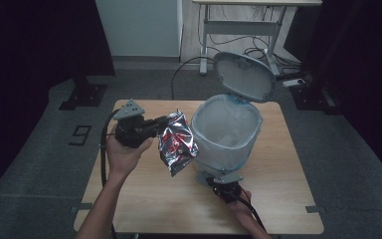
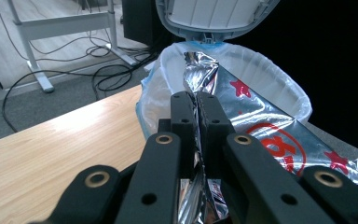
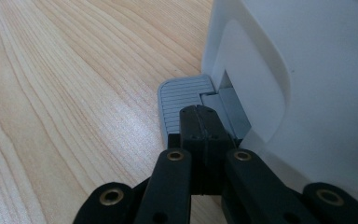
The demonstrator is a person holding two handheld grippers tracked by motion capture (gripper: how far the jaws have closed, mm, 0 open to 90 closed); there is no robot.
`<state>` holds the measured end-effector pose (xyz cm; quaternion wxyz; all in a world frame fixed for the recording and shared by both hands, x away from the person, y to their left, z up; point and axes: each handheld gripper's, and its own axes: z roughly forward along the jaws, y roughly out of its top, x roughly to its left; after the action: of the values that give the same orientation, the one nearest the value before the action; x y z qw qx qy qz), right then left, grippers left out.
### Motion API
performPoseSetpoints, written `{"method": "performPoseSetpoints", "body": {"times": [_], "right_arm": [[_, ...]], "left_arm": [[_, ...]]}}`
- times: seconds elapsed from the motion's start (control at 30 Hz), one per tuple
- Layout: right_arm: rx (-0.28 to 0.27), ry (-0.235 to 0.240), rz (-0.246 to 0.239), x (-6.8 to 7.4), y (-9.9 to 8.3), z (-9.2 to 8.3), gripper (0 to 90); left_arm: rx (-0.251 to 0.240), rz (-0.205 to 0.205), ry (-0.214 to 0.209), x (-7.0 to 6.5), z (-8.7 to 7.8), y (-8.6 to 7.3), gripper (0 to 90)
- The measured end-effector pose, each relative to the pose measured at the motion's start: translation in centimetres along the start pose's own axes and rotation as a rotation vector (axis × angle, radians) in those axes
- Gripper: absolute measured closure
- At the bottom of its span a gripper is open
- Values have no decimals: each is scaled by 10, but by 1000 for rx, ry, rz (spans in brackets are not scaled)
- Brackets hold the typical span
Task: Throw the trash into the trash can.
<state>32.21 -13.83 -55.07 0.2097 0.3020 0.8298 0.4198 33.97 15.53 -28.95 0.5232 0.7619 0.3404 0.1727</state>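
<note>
A crinkled silver foil bag (image 1: 178, 143) with red print hangs in the air just left of a white pedal bin (image 1: 227, 130). My left gripper (image 1: 165, 121) is shut on the bag's upper edge, and in the left gripper view the foil bag (image 2: 256, 121) runs between the jaws of the left gripper (image 2: 196, 100) toward the bin's mouth (image 2: 279, 79). The bin's grey lid (image 1: 243, 76) stands up open, and a clear liner lines the inside. My right gripper (image 1: 218, 181) is shut, with nothing between its jaws. In the right gripper view the right gripper (image 3: 199, 112) rests on the grey ribbed pedal (image 3: 179, 100) at the bin's base.
The bin stands on a light wooden table (image 1: 144, 194) with bare surface in front and to the left. Behind the table are a white desk frame (image 1: 238, 30), loose cables on the floor (image 2: 88, 70) and dark curtains at both sides.
</note>
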Motion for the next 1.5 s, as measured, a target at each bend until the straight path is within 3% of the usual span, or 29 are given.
{"method": "performPoseSetpoints", "body": {"times": [1.5], "right_arm": [[-1, 0, 9, -1, -1, -1, 900]], "left_arm": [[21, 33, -33, -10, 43, 48, 871]]}}
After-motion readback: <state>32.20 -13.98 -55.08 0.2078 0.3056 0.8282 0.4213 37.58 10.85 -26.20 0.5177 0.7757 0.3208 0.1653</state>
